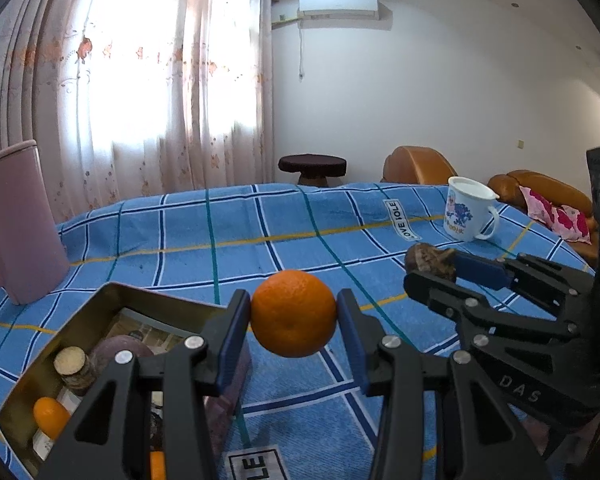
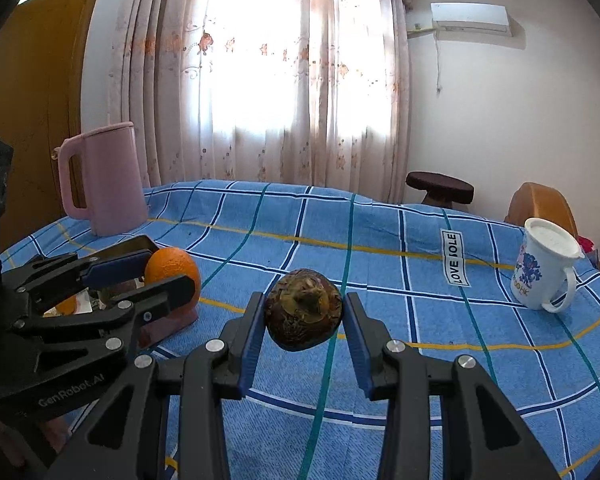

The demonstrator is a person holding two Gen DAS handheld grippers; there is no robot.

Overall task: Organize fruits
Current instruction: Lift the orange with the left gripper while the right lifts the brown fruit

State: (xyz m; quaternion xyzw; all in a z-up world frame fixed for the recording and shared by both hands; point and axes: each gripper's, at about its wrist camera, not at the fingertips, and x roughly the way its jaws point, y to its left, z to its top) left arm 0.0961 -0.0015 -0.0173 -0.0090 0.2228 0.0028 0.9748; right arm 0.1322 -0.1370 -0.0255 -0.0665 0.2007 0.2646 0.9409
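Note:
My left gripper (image 1: 294,314) is shut on an orange (image 1: 294,312), held above the blue checked cloth just right of a gold metal tin (image 1: 112,294). The tin holds a small orange fruit (image 1: 50,416), a cork-topped bottle (image 1: 74,366) and other items. My right gripper (image 2: 304,314) is shut on a brown, rough, round fruit (image 2: 303,314), lifted over the cloth. In the left wrist view the right gripper (image 1: 432,266) shows at the right with the brown fruit (image 1: 428,260). In the right wrist view the left gripper (image 2: 168,272) with the orange (image 2: 172,268) is at the left.
A pink jug (image 2: 104,180) stands at the table's far left. A white printed mug (image 2: 544,272) stands at the far right. The blue checked tablecloth (image 2: 380,240) covers the table. Beyond it are a dark stool (image 2: 440,188) and an orange sofa (image 1: 536,188).

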